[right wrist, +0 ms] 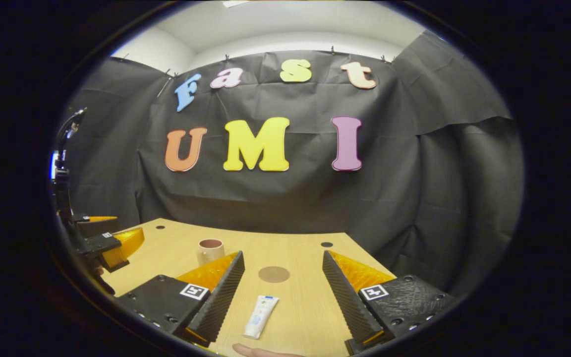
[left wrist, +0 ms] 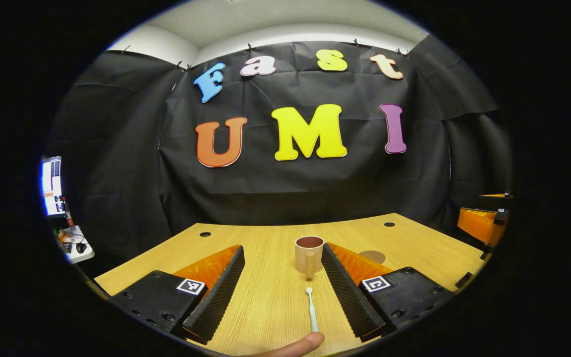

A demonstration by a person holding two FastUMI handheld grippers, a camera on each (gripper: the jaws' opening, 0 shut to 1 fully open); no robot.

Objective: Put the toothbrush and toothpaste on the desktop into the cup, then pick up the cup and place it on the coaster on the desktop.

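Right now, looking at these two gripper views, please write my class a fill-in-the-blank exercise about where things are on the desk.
1. The toothbrush lies on the desk between the open fingers of the ____ gripper.
2. The toothpaste lies flat in front of the ____ gripper.
3. The cup stands upright and holds ____.
4. The round coaster has ____ on it.

Missing words: left; right; nothing; nothing

Bare desktop [right wrist: 305, 302] around toothpaste [right wrist: 260, 316]; cup [left wrist: 309, 254] stands just beyond toothbrush [left wrist: 311, 310]; coaster [right wrist: 273, 274] unobstructed
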